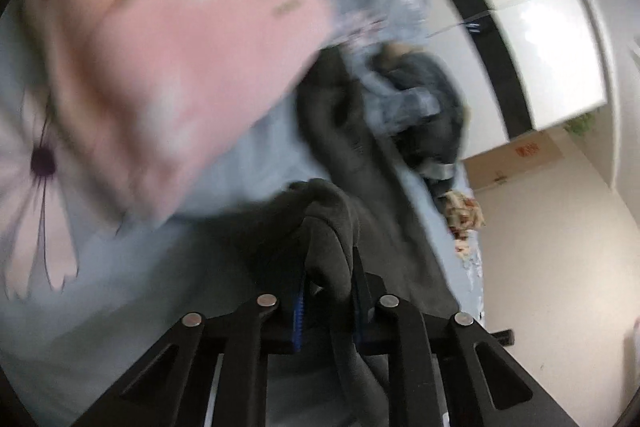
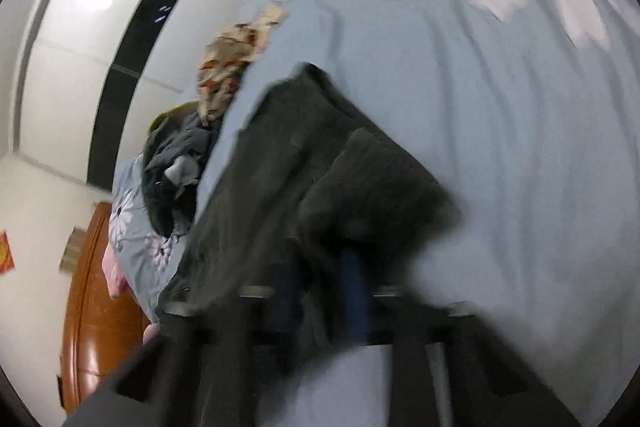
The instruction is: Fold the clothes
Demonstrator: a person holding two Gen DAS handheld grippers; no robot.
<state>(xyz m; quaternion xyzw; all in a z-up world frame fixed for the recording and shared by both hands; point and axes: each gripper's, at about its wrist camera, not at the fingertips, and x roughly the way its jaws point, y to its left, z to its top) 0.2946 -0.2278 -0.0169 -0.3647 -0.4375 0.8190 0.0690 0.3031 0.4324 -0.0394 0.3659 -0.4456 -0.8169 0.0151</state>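
A dark grey garment [image 1: 348,163] lies stretched over the pale blue flowered bedsheet [image 1: 132,291]. My left gripper [image 1: 328,267] is shut on a bunched edge of it, the cloth pinched between the fingers. In the right wrist view the same dark grey garment [image 2: 288,163] lies across the bedsheet [image 2: 500,147], and my right gripper [image 2: 340,267] is shut on a thick fold of it. Both views are motion-blurred.
A pink pillow [image 1: 168,59] fills the upper left of the left view. A heap of dark and blue-grey clothes [image 1: 420,107] and a floral cloth [image 1: 464,215] lie near the bed's edge; the heap [image 2: 176,167] and floral cloth [image 2: 224,67] show right too. White wardrobe [image 2: 88,39], wooden headboard [image 2: 92,307].
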